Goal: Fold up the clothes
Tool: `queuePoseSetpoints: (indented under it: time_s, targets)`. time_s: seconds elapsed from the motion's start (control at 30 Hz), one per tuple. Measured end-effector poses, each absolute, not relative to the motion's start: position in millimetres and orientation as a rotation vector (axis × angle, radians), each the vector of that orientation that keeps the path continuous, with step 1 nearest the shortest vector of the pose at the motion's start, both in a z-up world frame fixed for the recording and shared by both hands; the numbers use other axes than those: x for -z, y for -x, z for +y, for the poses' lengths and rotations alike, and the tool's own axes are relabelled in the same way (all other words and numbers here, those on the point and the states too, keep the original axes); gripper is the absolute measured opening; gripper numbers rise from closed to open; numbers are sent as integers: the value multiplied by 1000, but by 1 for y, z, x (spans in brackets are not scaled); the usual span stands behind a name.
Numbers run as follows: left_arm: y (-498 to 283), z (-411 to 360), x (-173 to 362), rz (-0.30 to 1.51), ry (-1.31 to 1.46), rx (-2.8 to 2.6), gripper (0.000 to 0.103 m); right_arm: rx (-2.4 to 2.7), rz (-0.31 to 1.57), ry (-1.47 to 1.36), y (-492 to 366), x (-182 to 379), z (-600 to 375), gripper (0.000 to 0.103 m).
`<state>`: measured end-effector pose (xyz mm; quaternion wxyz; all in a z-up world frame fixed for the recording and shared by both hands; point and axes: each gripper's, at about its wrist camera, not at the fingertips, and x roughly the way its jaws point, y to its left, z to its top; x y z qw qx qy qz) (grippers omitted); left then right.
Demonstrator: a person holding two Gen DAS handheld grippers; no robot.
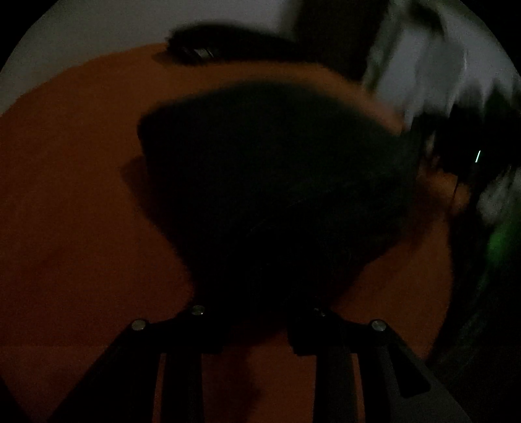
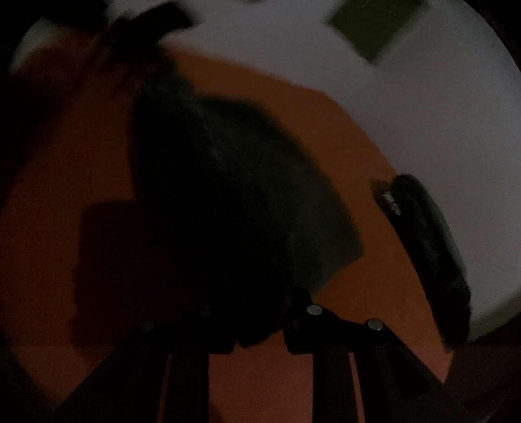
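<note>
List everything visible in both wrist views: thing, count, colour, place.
dark garment: one, black or very dark, mid-table, its near edge reaching between both grippers' fingers.
second dark bundle: one, black, at the table's far edge; too blurred to identify.
table: one, orange-brown, under everything.
floor: pale grey, beyond the table.
dark green rectangle: one, on the floor, right wrist view.
left gripper: black, bottom of its view.
right gripper: black, bottom of its view.

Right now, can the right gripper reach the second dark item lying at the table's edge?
Probably yes: the orange table between the right gripper and the second dark item looks bare.
</note>
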<state>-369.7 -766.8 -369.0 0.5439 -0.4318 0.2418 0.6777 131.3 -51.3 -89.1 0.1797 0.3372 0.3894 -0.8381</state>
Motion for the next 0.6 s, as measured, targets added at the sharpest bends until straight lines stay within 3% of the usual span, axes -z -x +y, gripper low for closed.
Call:
queuePoseSetpoints:
  time_s: [0.07,0.23,0.3,0.33,0.37,0.4,0.47,0.5,0.57,0.6]
  targets:
    - [354,-787,381,676,1018,-1619,28,2327,1238,-937,-160,115,-59,20]
    - [375,-846,369,560,1152,-1671,29,2350,1307,-966,-194,119,-52,22]
    - [393,-870,358,429,1260,-1676,29,2366,1294,-1006,-208,112,-45,23]
    - [408,-882,353,294,1348,-1653,35,2401,1225,-1048,-212,105,-37,23]
    - [417,-888,352,203,1408,-1640,48,2459,1120,-1097,-215,94,-30,23]
    - [427,-893,352,114,1464,-1633,53,2513,1001,-1147,-215,84,-22,23]
    - [447,-910,351,-47,1539,-1627,56,2594,632,-1281,-202,69,-7,26]
    - [452,-908,352,-87,1562,-1613,56,2604,354,-1364,-189,65,3,28]
    - [458,-894,354,-120,1639,-1598,56,2587,-49,-1445,-169,67,16,40]
    - [459,-888,358,-124,1694,-1597,56,2571,-208,-1464,-161,71,20,40]
